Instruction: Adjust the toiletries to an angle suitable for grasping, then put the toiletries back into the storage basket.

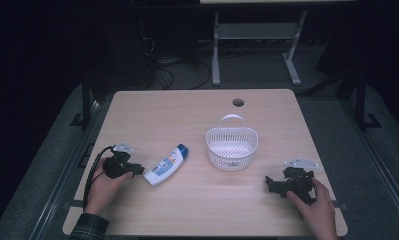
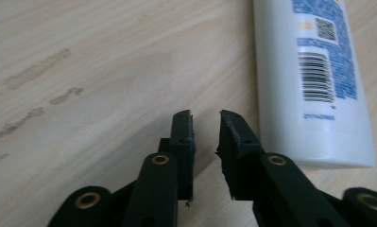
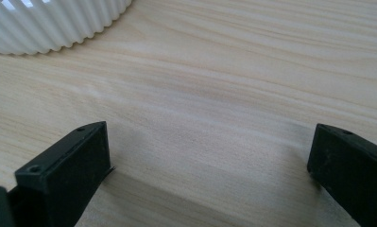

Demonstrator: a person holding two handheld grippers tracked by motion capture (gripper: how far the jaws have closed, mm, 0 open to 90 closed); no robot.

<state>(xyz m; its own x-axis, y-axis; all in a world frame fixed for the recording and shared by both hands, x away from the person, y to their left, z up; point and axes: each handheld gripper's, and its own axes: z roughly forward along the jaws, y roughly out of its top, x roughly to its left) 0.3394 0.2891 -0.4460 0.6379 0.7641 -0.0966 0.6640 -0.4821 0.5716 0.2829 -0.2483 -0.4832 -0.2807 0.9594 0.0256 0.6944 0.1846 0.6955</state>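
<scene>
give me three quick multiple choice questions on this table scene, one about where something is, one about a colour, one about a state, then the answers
1. Where does the bottle lie?
A. inside the basket
B. on the table, between the left gripper and the basket
C. on the floor

2. What colour is the bottle's cap?
A. red
B. green
C. blue

3. How do the right gripper's jaws stand?
A. wide apart with nothing between them
B. clamped on the basket's handle
C. closed on the bottle

Answers:
1. B: the bottle lies flat on the table, just right of the left gripper and left of the white basket.
2. C: the cap at its far end is blue.
3. A: the right gripper shows bare tabletop between its spread jaws, with the basket off to one side.
</scene>
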